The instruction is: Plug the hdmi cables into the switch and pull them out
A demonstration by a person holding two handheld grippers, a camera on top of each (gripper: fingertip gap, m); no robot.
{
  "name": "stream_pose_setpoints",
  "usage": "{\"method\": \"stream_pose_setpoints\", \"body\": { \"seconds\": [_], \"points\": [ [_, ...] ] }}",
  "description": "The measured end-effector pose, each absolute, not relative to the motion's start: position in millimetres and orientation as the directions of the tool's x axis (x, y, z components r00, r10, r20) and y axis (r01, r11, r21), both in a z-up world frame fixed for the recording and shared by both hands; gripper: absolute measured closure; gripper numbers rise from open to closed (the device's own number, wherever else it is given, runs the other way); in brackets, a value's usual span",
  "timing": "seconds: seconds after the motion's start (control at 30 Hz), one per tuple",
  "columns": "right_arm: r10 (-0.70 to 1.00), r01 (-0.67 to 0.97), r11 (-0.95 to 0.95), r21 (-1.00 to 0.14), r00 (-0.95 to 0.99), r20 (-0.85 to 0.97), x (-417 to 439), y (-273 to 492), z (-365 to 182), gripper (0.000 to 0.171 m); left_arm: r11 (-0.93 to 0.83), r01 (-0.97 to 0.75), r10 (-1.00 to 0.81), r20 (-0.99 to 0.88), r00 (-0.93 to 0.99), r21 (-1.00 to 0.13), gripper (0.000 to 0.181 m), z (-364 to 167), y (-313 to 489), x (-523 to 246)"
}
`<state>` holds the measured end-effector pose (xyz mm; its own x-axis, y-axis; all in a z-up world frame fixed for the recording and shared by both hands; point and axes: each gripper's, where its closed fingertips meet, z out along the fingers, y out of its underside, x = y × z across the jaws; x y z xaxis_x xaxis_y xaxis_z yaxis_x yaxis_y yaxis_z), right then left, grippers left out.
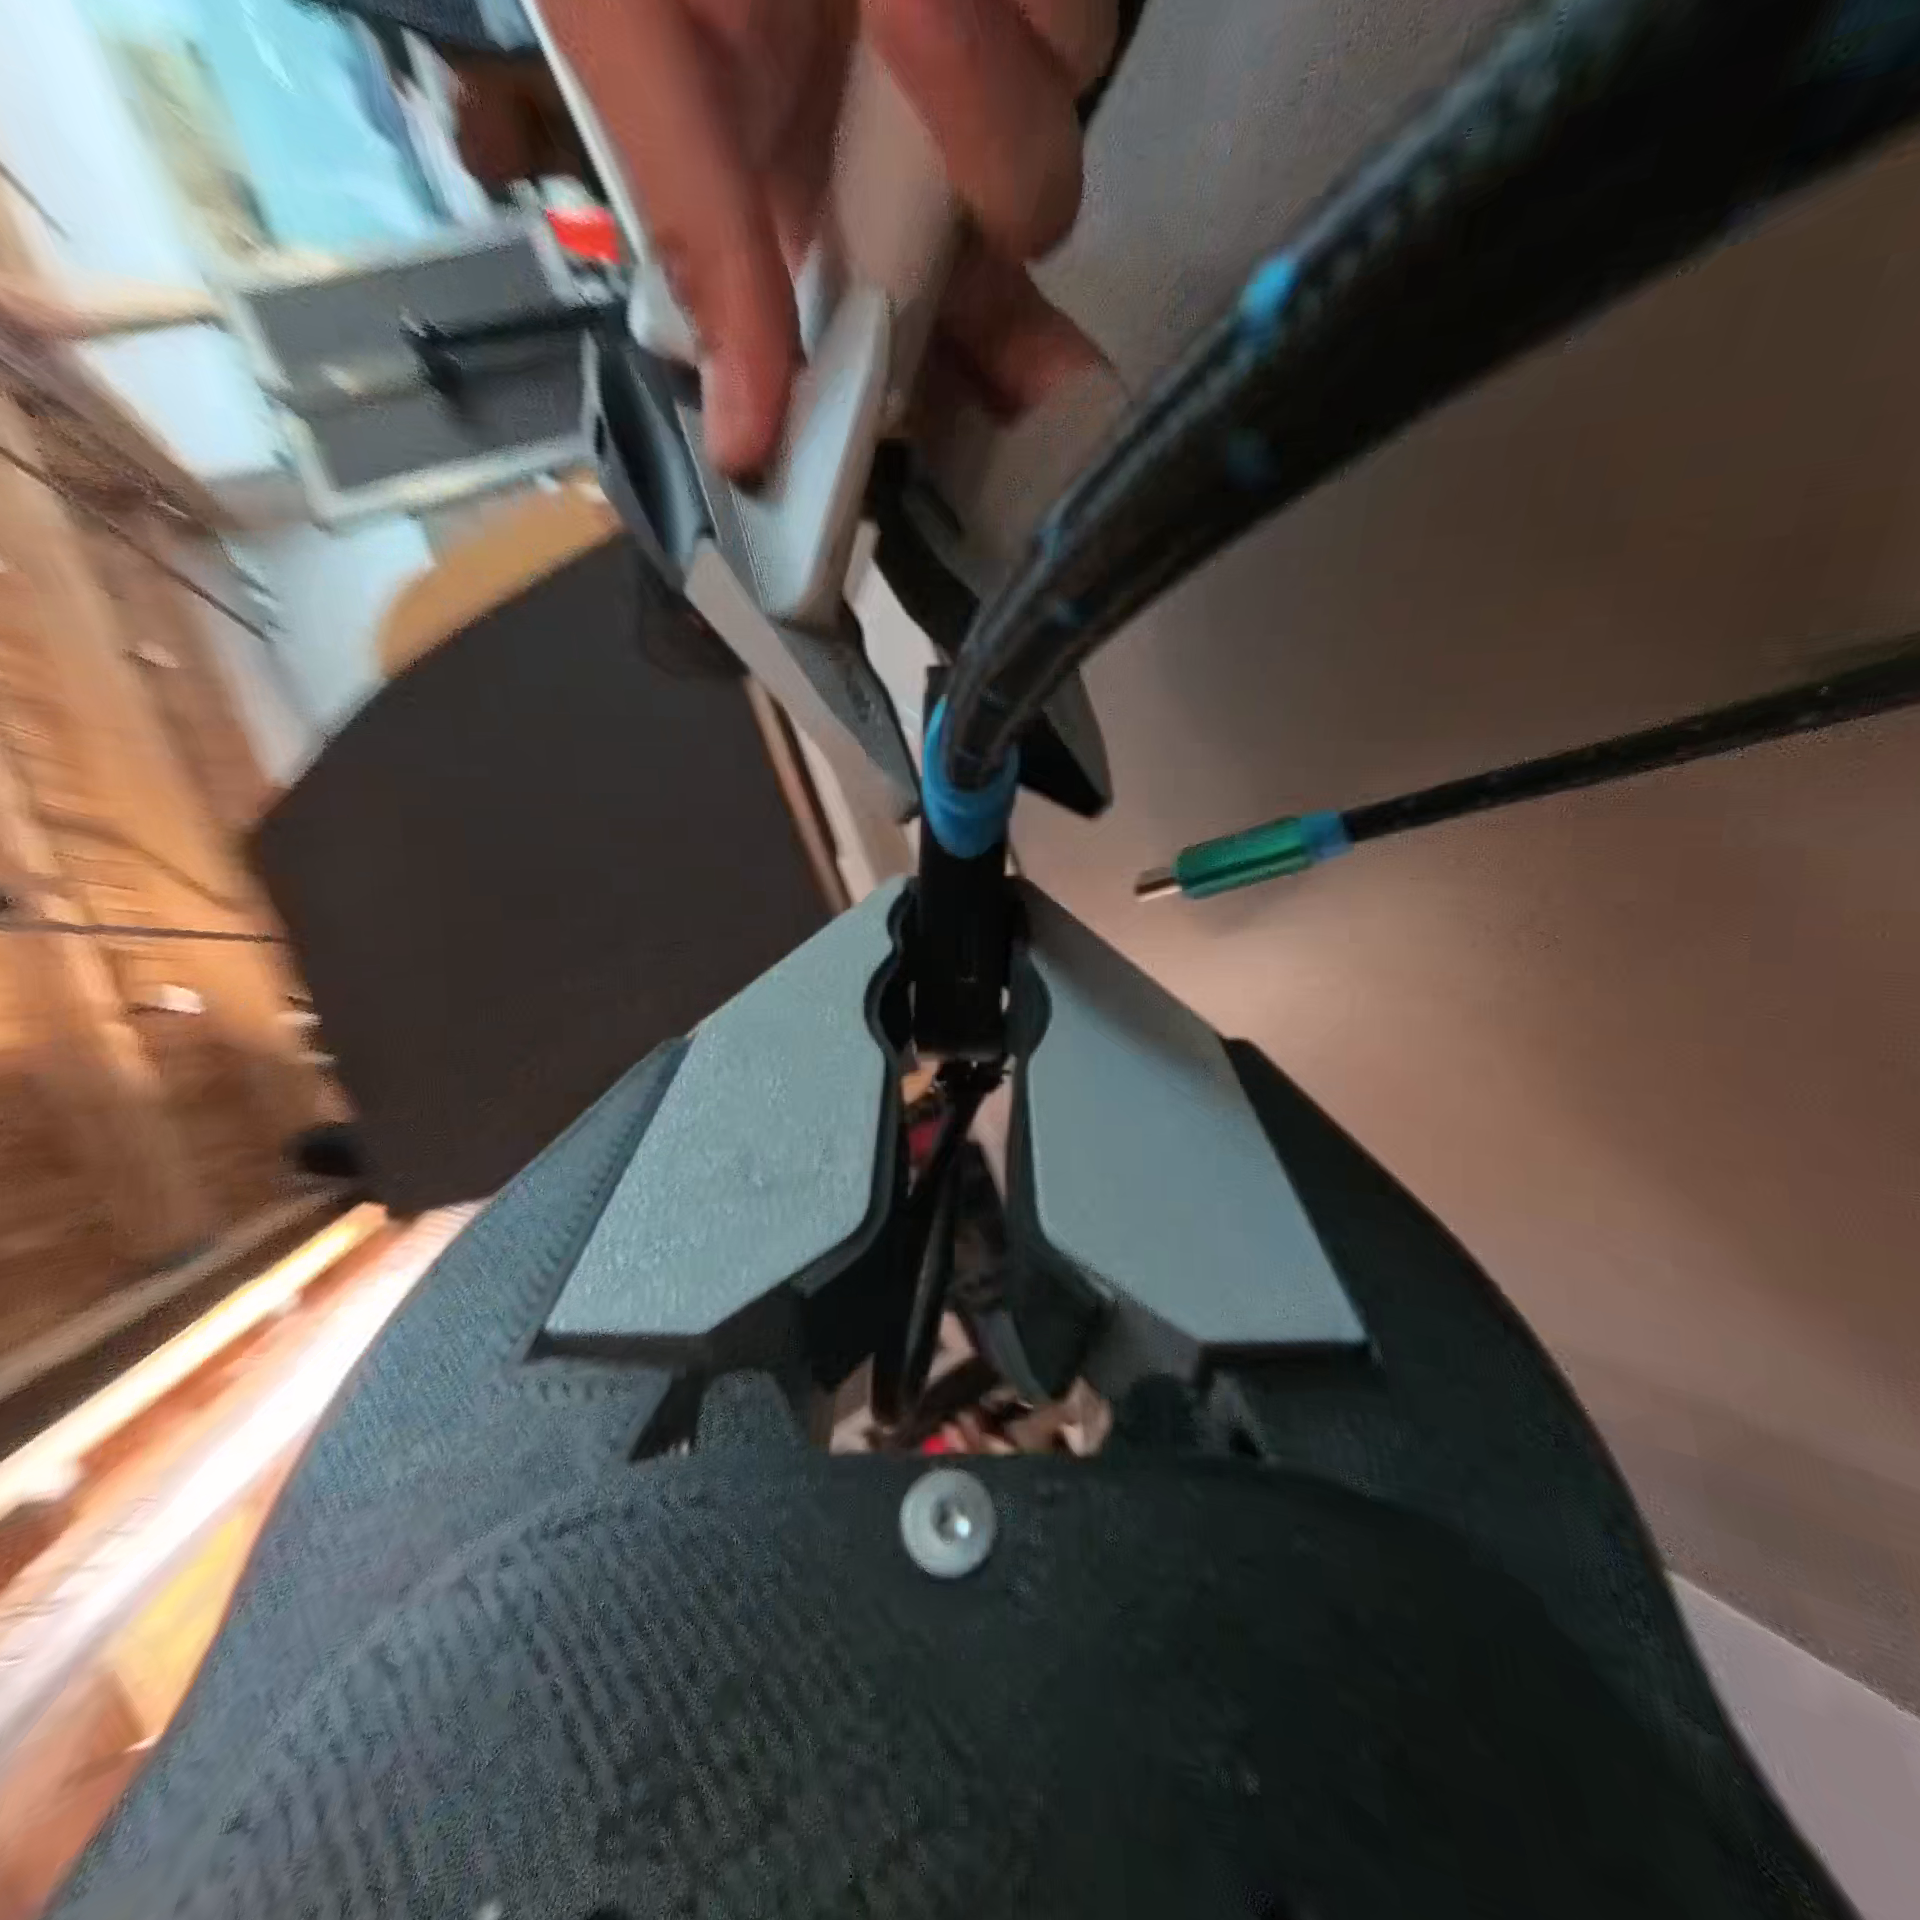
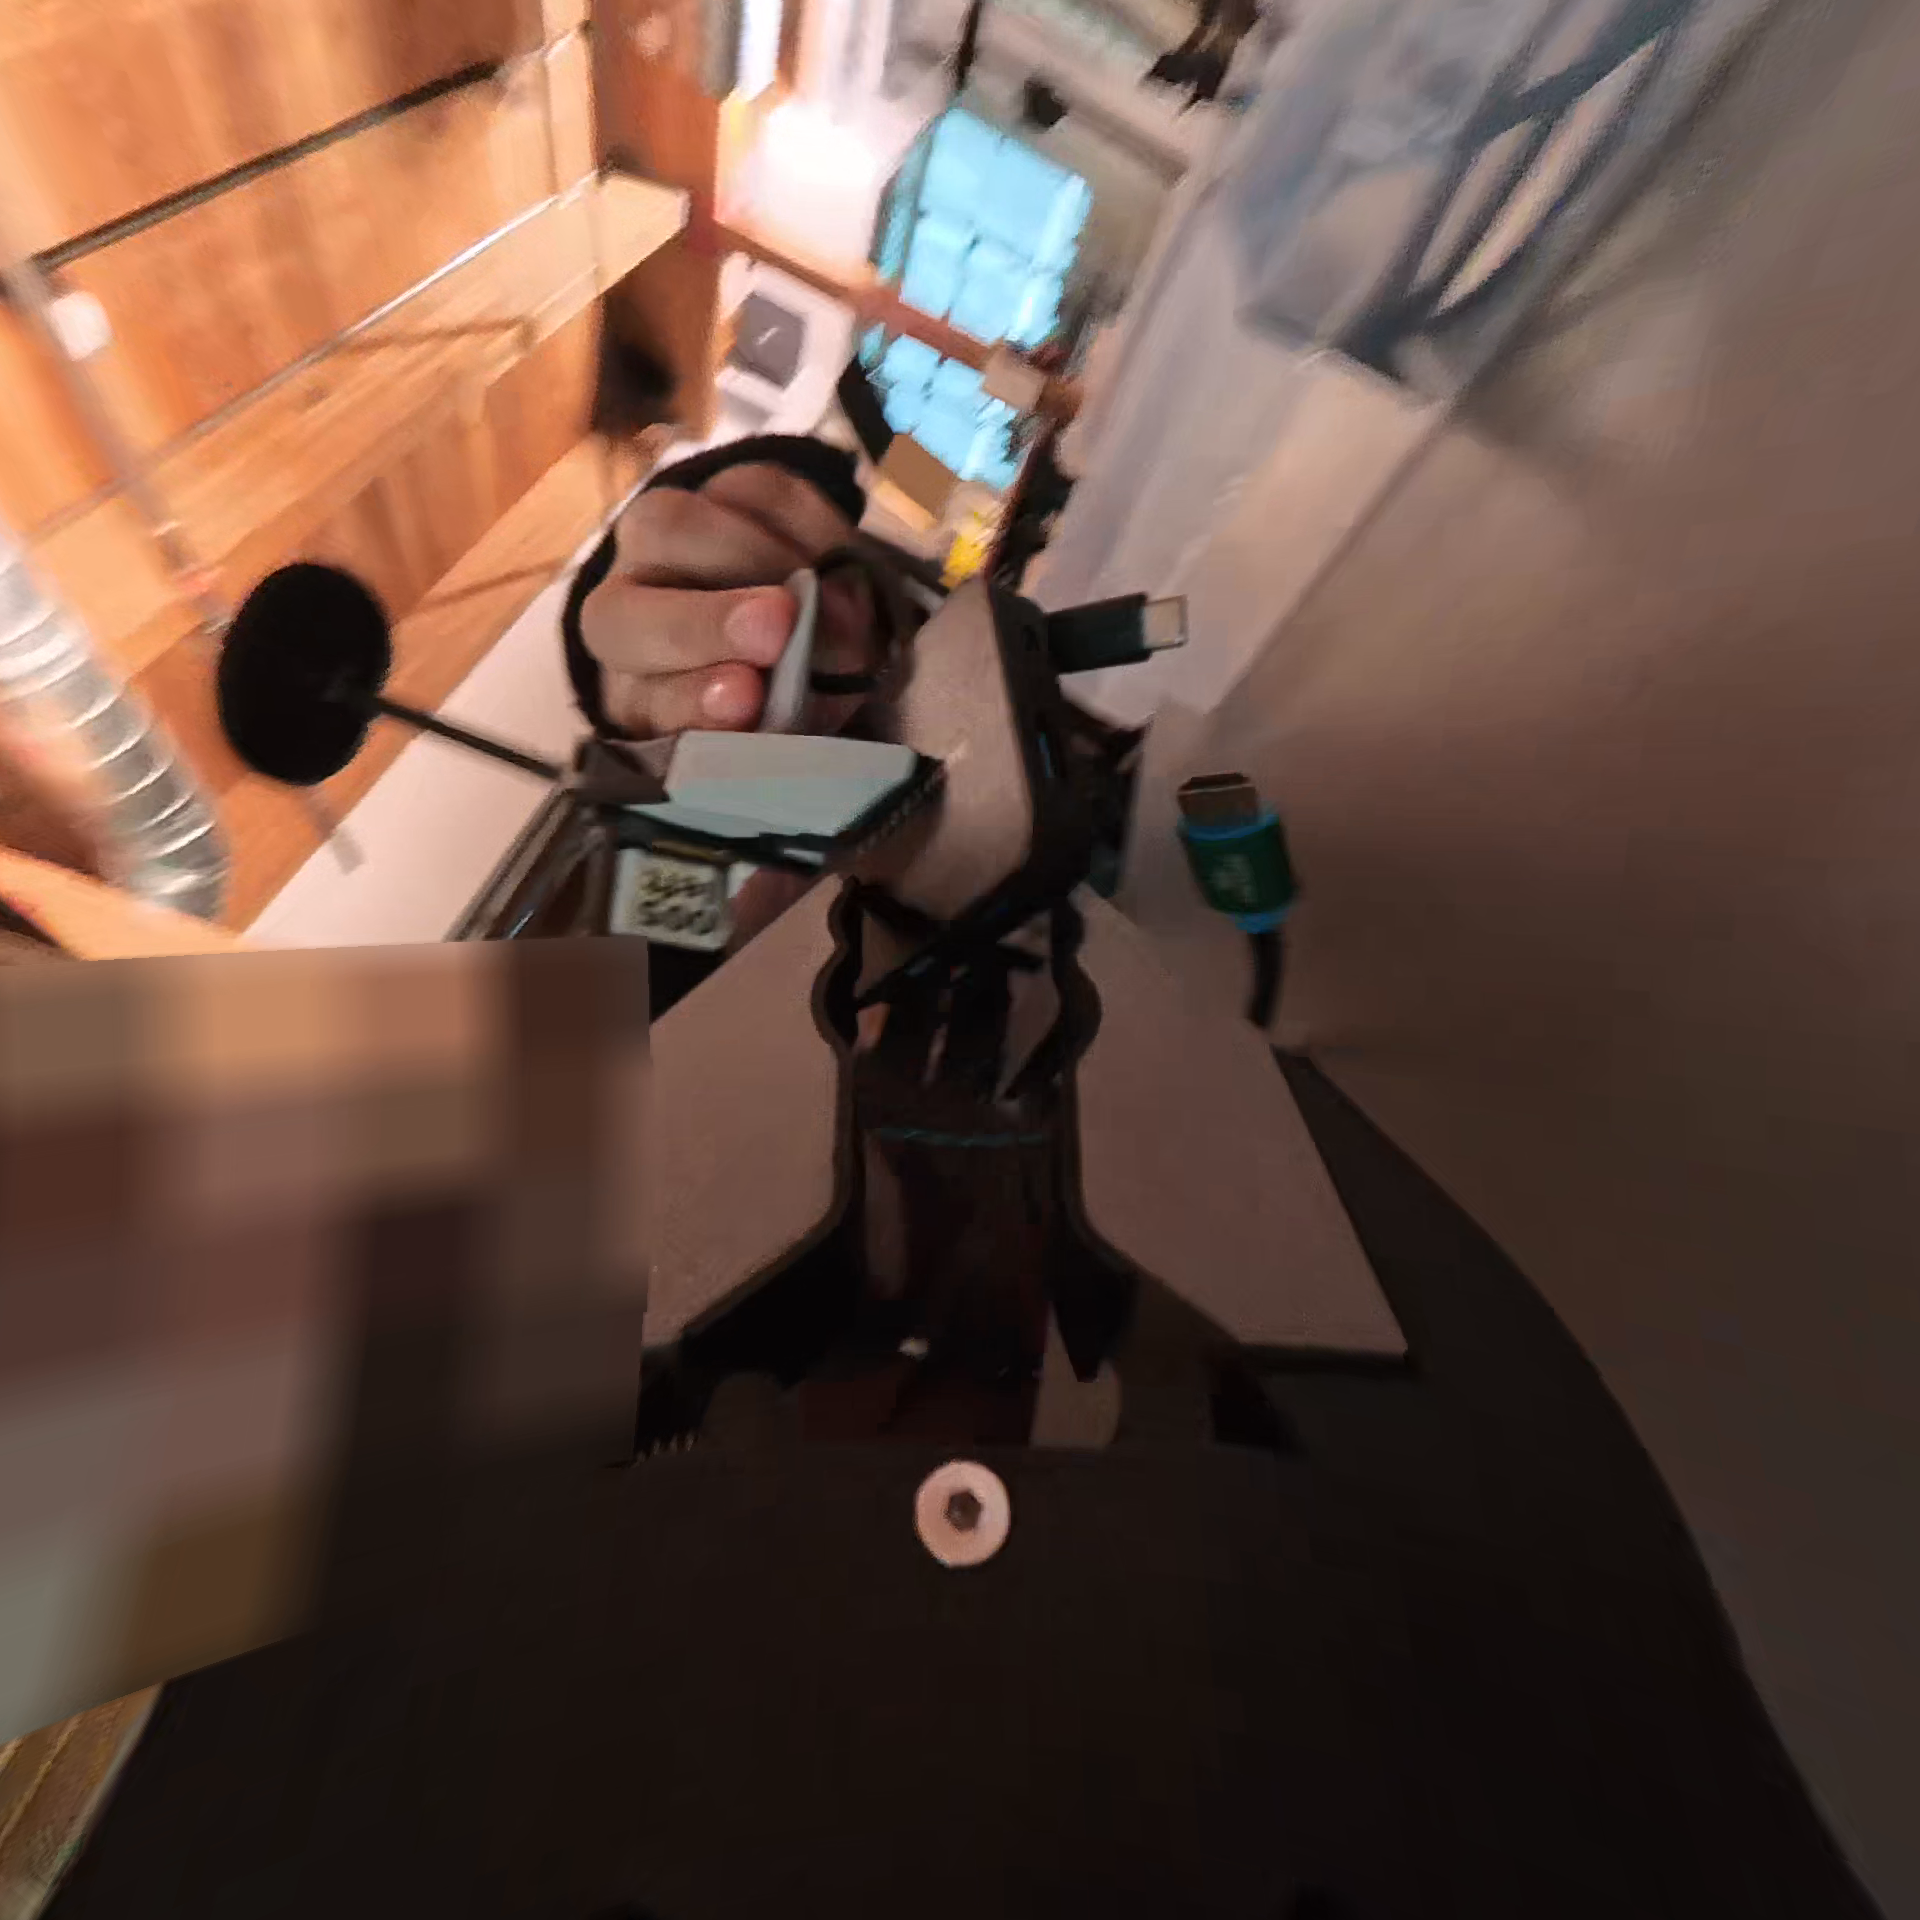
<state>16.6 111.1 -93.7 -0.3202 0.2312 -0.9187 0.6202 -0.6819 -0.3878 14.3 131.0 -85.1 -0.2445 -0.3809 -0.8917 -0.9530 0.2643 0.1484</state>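
My left gripper [image 1: 961, 935] is shut on a black HDMI plug [image 1: 961, 966] with a blue band, held in the air. Its thick black cable [image 1: 1351, 312] runs up and to the right. My right gripper [image 1: 982, 779], held by a hand [image 1: 727, 208], sits just beyond, with its fingers closed around that cable near the band. In the right wrist view, my right gripper [image 2: 961, 925] has black cable between its fingers, and the black plug [image 2: 1117, 629] sticks out to the right. A green HDMI plug [image 1: 1236, 868] lies loose on the table; it also shows in the right wrist view [image 2: 1236, 852]. I see no switch plainly.
The beige table [image 1: 1507, 1195] fills the right side. A dark mat [image 1: 520, 883] lies to the left. Wooden shelving [image 2: 260, 260] and a round black stand [image 2: 301, 670] are in the blurred background. A second hand [image 2: 686, 634] holds the left gripper.
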Motion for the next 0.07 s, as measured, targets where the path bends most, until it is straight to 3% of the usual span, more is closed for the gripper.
{"method": "stream_pose_setpoints", "body": {
  "seconds": [0.03, 0.07],
  "points": [
    [0.282, 0.585, -0.709, -0.395, -0.278, -0.918, 15.2, 123.0, -99.9, 0.139, 0.241, -0.964, -0.425, -0.881, -0.210, 0.113, 0.169, -89.0, 134.3, 9.3],
    [0.359, 0.541, -0.727, -0.423, -0.225, -0.906, 14.5, 137.3, -107.7, 0.145, 0.221, -0.973, -0.476, -0.863, -0.171, 0.071, 0.169, -94.7, 136.3, 5.1]
  ]
}}
